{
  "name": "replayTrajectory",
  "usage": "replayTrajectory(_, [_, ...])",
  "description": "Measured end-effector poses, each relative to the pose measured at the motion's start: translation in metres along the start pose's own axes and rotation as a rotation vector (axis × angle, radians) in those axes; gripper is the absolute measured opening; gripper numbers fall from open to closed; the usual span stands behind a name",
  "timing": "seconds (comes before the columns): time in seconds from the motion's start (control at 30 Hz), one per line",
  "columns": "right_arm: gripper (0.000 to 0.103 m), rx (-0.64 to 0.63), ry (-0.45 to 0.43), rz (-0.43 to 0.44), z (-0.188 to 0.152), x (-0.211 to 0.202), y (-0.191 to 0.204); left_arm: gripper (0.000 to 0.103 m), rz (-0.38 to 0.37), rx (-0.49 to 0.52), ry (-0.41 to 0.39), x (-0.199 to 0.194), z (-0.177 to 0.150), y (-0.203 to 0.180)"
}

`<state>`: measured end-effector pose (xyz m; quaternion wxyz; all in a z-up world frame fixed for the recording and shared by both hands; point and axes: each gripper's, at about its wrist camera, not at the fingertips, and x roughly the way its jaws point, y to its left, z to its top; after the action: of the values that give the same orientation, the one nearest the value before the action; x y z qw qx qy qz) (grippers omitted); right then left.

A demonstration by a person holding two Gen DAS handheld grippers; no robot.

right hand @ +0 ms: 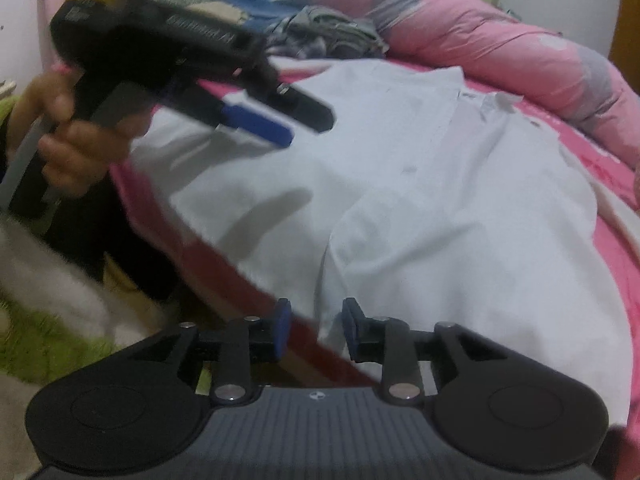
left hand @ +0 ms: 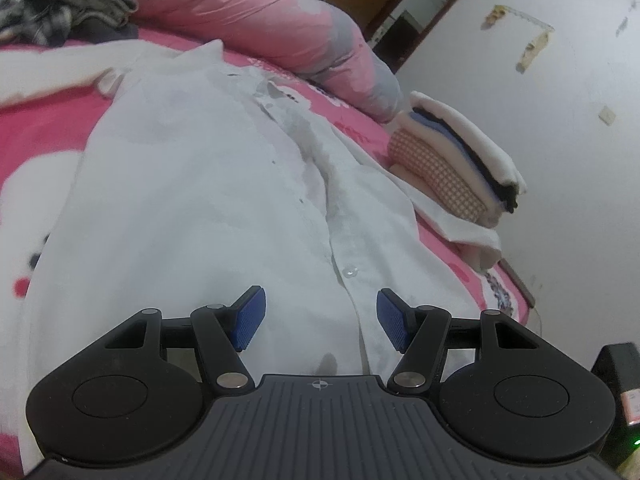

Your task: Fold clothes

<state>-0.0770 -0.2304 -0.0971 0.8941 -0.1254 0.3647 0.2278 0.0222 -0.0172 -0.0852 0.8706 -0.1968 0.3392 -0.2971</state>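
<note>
a white button-front shirt lies spread flat, front side up, on a pink printed bedsheet, its collar pointing toward the far side of the bed and its hem at the near edge. the buttoned placket runs down the middle of the shirt, and one clear round button shows just ahead of the left gripper. one sleeve extends to the left across the sheet.

the left gripper, a black two-finger tool with blue ribbed pads, hangs over the lower hem of the shirt; its fingers are spread wide apart with nothing between them. in the right wrist view the same tool appears from the side, blurred, above the shirt's left half, gripped by the person's left hand.

the right gripper, of the same build, sits at the near edge of the bed where the shirt's hem overhangs the sheet; its blue pads stand apart with a clear gap, closing on no cloth.

a rolled pink and grey quilt lies along the far side of the bed. a heap of unfolded grey and checked clothes sits beyond the shirt's sleeve. a stack of folded garments, white on top with blue, black and orange-checked layers, rests at the bed's right edge just beside the shirt. behind it stand a white wall and a brown-framed doorway. green fluffy fabric shows low at the left of the right wrist view.
</note>
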Motion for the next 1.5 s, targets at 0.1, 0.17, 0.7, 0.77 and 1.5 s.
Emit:
replayTrajectory(0.1, [0.031,0.125,-0.080,0.000,0.018,-0.019,-0.034,0.062,0.008,0.075,0.002,0.006,0.003,-0.009])
replayTrajectory(0.17, [0.031,0.208,-0.134,-0.001,0.031,-0.032,-0.057,0.062,0.011,0.133,0.000,0.011,0.004,-0.016])
replayTrajectory(0.7, [0.031,0.457,-0.160,-0.060,0.206,0.043,-0.173,0.030,-0.029,0.343,0.067,0.040,-0.027,-0.034])
replayTrajectory(0.77, [0.030,0.376,-0.114,-0.098,0.231,0.076,-0.175,0.029,-0.043,0.327,0.067,0.042,-0.025,-0.031])
replayTrajectory(1.5, [0.000,0.186,0.032,-0.273,0.283,0.268,-0.228,0.027,-0.217,0.214,0.063,0.044,-0.022,-0.001])
